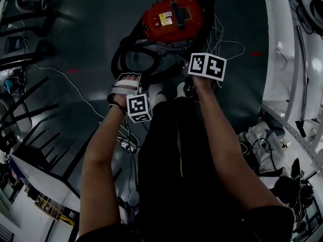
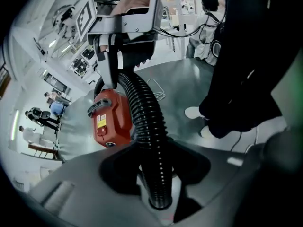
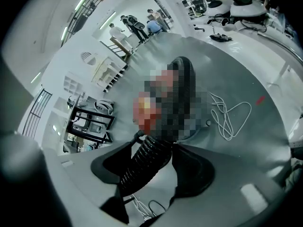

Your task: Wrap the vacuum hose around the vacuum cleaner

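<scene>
**A:** Where is the vacuum from the tongs?

**B:** It sits on the floor at the top centre of the head view, up-frame from both hands. Part of the hose already curls round it, with a loop lying at its lower left.

**A:** And the grips?

**B:** The left tongs are half closed, with the hose running lengthwise through them. The right tongs stand a little wider and clamp the hose as well.

**A:** How does the stretch between them lie?

**B:** In the left gripper view it rises from bottom centre to the right tongs at the upper left, passing beside the red body. In the head view it runs across the frame, just below the vacuum.

**A:** Which hand is nearer?

**B:** The right, I'd say. The left probably has to carry its section up-frame and round the body.
</scene>
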